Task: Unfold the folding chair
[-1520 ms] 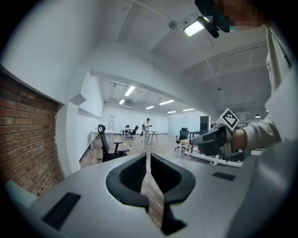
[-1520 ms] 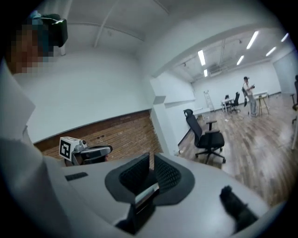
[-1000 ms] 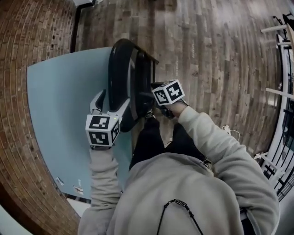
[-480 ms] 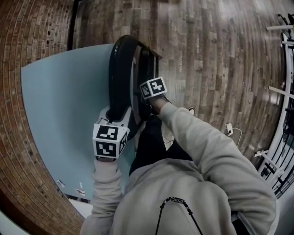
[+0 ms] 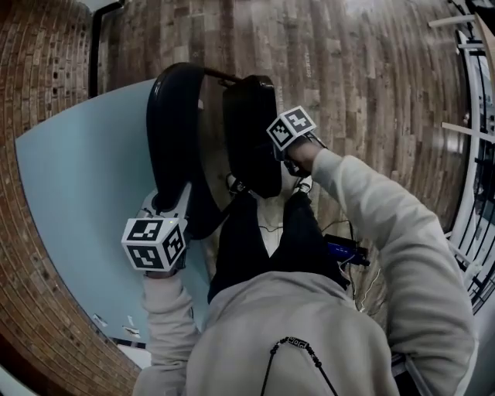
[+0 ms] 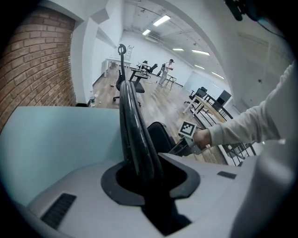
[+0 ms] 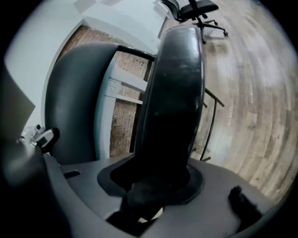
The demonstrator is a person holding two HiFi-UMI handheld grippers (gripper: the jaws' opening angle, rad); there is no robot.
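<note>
The black folding chair stands beside a light blue panel. In the head view its backrest (image 5: 172, 131) and its seat (image 5: 249, 131) stand apart with a gap between them. My left gripper (image 5: 166, 203) is closing its jaws on the backrest's near edge, and in the left gripper view that edge (image 6: 130, 121) runs straight between the jaws of the left gripper (image 6: 148, 174). My right gripper (image 5: 272, 158) is closing on the seat's near right edge. In the right gripper view the seat (image 7: 174, 93) fills the jaws of the right gripper (image 7: 156, 186), with the backrest (image 7: 77, 102) to its left.
The light blue panel (image 5: 77, 178) stands against a brick wall (image 5: 39, 69) on the left. Wooden floor (image 5: 348, 77) spreads beyond and to the right of the chair. A white rack (image 5: 472, 155) is at the far right. My legs stand just behind the seat. Office chairs (image 7: 198, 9) stand farther off.
The seat has swung away from the backrest, opening a gap between them. My right gripper went right and down with the seat. Both grippers' jaws have narrowed onto the chair.
</note>
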